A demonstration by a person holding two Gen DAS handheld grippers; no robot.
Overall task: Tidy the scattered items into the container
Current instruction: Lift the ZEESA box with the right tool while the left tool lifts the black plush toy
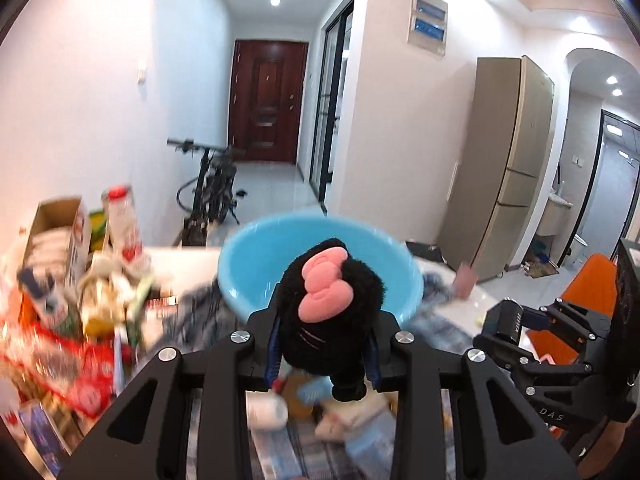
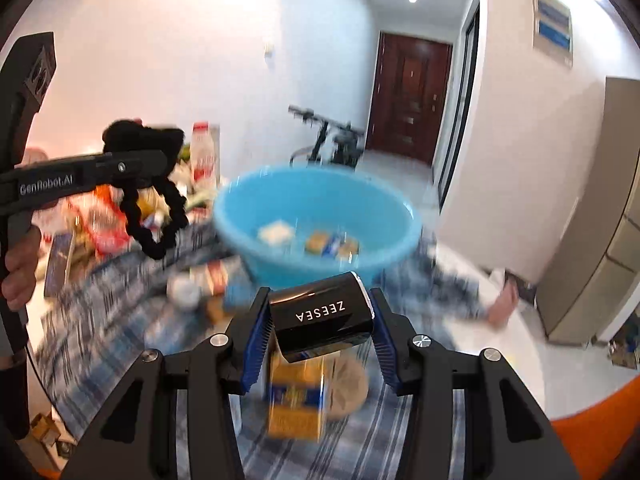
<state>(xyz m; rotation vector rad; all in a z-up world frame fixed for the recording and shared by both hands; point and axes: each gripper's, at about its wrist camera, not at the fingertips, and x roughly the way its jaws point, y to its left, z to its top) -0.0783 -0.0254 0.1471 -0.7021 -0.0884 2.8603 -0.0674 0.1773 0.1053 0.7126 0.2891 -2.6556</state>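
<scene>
The left gripper (image 1: 325, 354) is clenched on a black plush toy (image 1: 334, 308) with a pink face, lifted clear of the surface (image 1: 486, 300); from the other side its thin black limbs dangle below the fingers. The right gripper (image 2: 320, 344) is grasping a glossy black ZEESEA jar (image 2: 322, 316) with a silver band at one end, its blue pads (image 2: 256, 350) pressed to the jar's sides and the lettering upside down toward the camera. Just beyond both grippers stands the light blue basin (image 2: 248, 216), upright on a blue checked cloth (image 2: 120, 320). Inside it lie a few small packets (image 2: 330, 244), one white and the others yellow and blue, though blur makes them hard to identify. Below the jar, on the cloth, sit a yellow and blue box (image 2: 296, 408) and a round tan disc (image 2: 350, 384). To the left of the basin is a heap of snack bags and wrappers (image 1: 72, 340), with a red-capped bottle (image 1: 122, 220) and an open cardboard box (image 1: 56, 232) behind. A bicycle (image 1: 212, 188) leans in the hallway beyond.
</scene>
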